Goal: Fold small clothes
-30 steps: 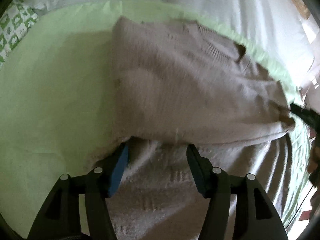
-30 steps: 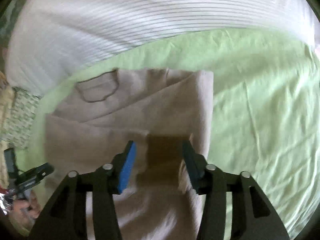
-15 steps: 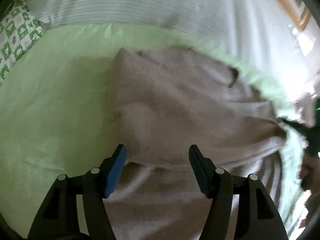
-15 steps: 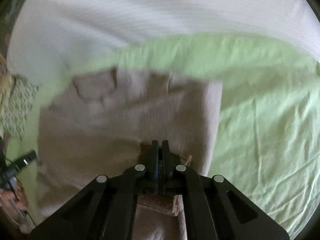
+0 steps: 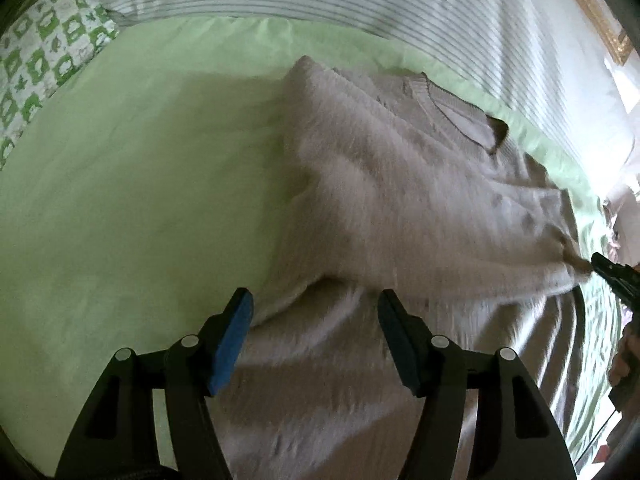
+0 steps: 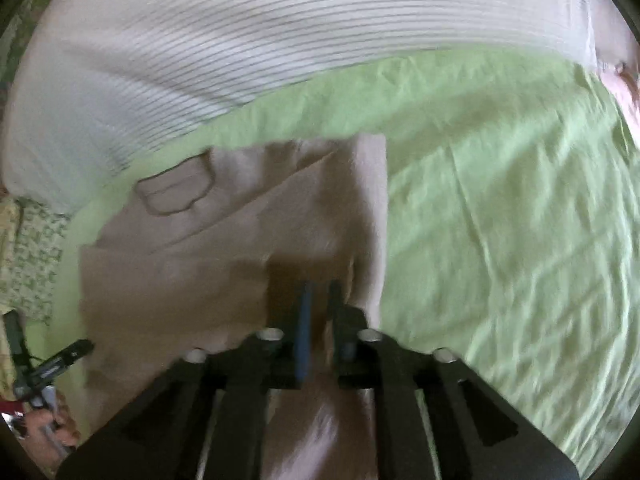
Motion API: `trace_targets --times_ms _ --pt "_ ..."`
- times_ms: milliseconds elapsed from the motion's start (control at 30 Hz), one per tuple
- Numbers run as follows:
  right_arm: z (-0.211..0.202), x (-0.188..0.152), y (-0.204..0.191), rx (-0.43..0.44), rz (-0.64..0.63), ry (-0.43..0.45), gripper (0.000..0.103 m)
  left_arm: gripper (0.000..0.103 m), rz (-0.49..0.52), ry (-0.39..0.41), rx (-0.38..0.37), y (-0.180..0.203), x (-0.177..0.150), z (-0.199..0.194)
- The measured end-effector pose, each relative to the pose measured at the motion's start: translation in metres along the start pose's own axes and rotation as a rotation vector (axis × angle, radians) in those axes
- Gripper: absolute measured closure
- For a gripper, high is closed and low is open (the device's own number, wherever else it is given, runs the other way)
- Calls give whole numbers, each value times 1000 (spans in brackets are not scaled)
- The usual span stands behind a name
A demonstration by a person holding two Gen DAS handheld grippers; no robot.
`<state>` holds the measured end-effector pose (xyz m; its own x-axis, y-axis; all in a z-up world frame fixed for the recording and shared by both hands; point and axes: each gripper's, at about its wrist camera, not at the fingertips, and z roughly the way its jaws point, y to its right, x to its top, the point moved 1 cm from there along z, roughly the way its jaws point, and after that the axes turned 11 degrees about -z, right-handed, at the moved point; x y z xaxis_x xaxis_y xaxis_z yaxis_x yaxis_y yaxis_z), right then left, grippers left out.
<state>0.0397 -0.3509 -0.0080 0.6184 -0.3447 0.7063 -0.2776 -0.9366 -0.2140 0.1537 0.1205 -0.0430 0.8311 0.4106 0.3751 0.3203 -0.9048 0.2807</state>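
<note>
A beige knit sweater [image 5: 400, 200] lies on the green sheet [image 5: 140, 200], neckline toward the striped bedding, one sleeve folded across its body. My left gripper [image 5: 314, 312] hovers open over the lower part of the sweater, with nothing between its blue pads. In the right wrist view the sweater [image 6: 240, 240] fills the lower left. My right gripper [image 6: 320, 308] is low over it near its right edge; its jaws are opening, a narrow gap apart, with a bit of the knit between them. Its tip [image 5: 612, 276] shows at the sleeve cuff in the left wrist view.
White striped bedding [image 6: 280, 40] borders the far side of the sheet. A green patterned pillow [image 5: 40, 60] lies at the far left. Bare wrinkled sheet [image 6: 500, 200] spreads to the right of the sweater. A person's hand [image 6: 44, 428] holds the left gripper [image 6: 52, 364].
My right gripper went from open to fully shut at the sleeve cuff, and now its jaws have parted slightly. My left gripper stayed open and drew back a little from the sweater.
</note>
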Motion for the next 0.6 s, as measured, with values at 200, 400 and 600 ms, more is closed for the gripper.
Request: trace_targets --times_ms 200,400,600 --pt "-28 -55 -20 53 8 -13 51 37 -32 -65 -39 -32 -44 -30" --pt "-62 -124 -34 73 18 -61 51 37 -36 -133 -57 -60 -103 -52" --pt "-77 -182 -44 80 38 -114 51 36 -11 -204 -65 -82 -158 -70"
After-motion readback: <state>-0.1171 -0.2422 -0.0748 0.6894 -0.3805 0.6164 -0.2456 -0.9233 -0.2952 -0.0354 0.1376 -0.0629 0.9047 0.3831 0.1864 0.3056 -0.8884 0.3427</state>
